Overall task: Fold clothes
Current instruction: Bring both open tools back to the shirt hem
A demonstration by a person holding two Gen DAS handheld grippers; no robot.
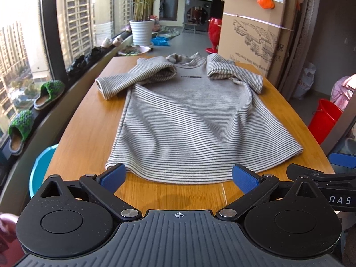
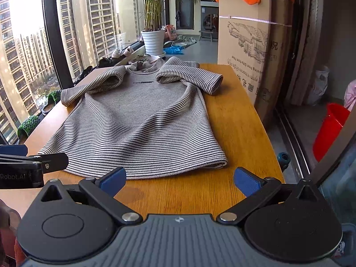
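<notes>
- Firstly, the wooden table [image 1: 84, 120] carries the striped shirt [image 1: 189, 120], which lies flat along its middle, both sleeves folded in near the collar.
- Left gripper [image 1: 179, 175] hangs just before the hem, its fingers wide apart, holding nothing.
- Right gripper [image 2: 179, 179] is beside it, near the hem corner, fingers also spread and empty.

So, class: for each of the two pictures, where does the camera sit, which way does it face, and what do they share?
Left wrist: on the left gripper, jaws open, at the table's near edge, facing the striped shirt; the right gripper shows at right.
Right wrist: on the right gripper, jaws open, further right, facing the same way.
Shared: shirt, wooden table, potted plant, cardboard box.
</notes>
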